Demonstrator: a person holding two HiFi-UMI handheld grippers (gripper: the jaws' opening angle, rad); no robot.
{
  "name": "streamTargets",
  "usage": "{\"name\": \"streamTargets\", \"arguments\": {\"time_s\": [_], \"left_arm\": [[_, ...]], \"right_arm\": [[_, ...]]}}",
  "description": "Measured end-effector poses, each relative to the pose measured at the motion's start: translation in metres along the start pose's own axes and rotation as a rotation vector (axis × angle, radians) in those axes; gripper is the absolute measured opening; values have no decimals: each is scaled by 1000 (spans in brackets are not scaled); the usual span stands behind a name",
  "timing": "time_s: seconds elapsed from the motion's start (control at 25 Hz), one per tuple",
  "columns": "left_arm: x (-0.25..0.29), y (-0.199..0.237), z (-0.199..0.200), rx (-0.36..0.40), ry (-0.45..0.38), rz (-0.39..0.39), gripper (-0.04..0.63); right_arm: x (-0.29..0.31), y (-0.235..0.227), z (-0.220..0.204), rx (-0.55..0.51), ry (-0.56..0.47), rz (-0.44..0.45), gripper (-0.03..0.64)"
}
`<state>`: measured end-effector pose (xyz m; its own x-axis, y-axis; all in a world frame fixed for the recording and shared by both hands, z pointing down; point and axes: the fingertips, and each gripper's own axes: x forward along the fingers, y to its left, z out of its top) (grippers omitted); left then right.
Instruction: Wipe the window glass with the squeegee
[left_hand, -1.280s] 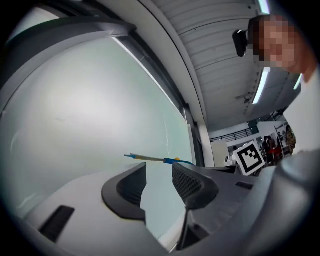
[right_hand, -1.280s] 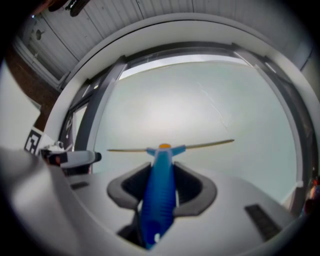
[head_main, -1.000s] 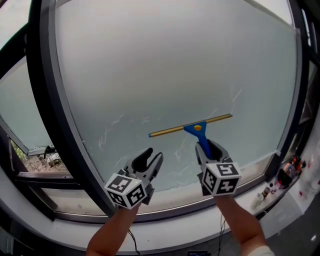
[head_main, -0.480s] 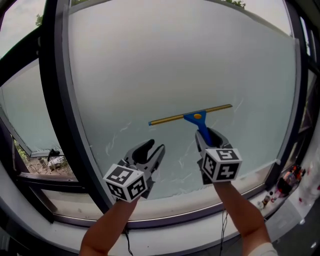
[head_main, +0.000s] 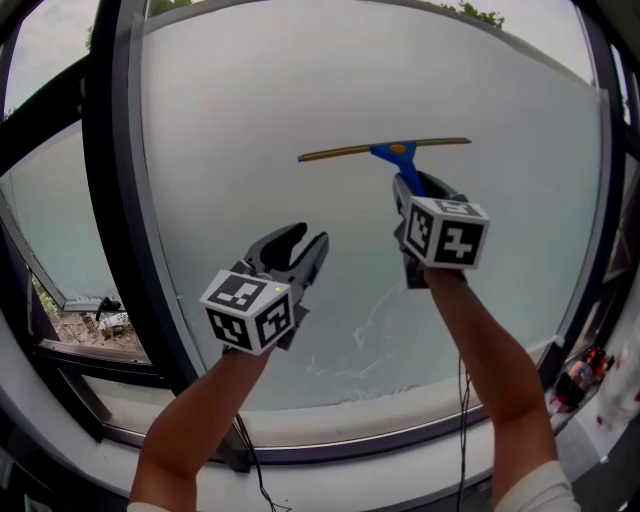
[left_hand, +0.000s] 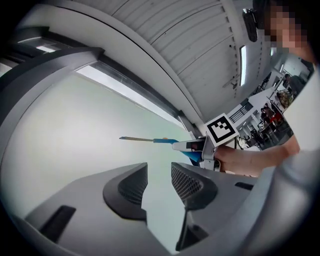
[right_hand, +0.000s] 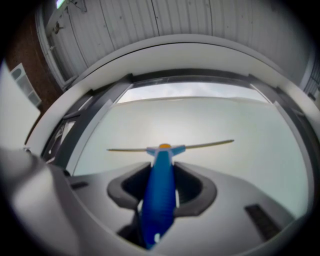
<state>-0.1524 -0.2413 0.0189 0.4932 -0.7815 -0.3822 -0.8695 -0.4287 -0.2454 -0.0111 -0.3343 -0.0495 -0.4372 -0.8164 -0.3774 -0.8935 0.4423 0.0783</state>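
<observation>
I've raised the squeegee (head_main: 385, 150) toward 12 o'clock on the window glass (head_main: 250, 110) | right gripper (head_main: 420, 188) clamps its blue handle | left gripper (head_main: 300, 242) gaping, empty, at its 7 o'clock | I'd keep the blade flat, pressure even

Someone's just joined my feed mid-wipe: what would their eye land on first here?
First the blue-handled squeegee, its brass-coloured blade lying level high on the pale window glass, its handle clamped in the right tongs. Next the left tongs, open and empty, held lower and to the left, and the wet streaks near the bottom of the pane.
</observation>
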Motion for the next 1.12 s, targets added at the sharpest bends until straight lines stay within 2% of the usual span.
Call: {"name": "streamTargets", "arguments": {"time_s": [0.4, 0.6, 0.76, 1.12], "left_arm": [[42, 40, 42, 105, -13, 76, 167], [58, 61, 57, 140, -7, 111, 167], [67, 64, 71, 165, -17, 112, 167], [77, 64, 92, 173, -40, 89, 167]], "right_arm": [[66, -14, 90, -2, -92, 12, 152], [98, -12, 135, -62, -132, -4, 152], [117, -9, 157, -78, -144, -3, 152], [148, -8, 199, -23, -153, -19, 152]]}}
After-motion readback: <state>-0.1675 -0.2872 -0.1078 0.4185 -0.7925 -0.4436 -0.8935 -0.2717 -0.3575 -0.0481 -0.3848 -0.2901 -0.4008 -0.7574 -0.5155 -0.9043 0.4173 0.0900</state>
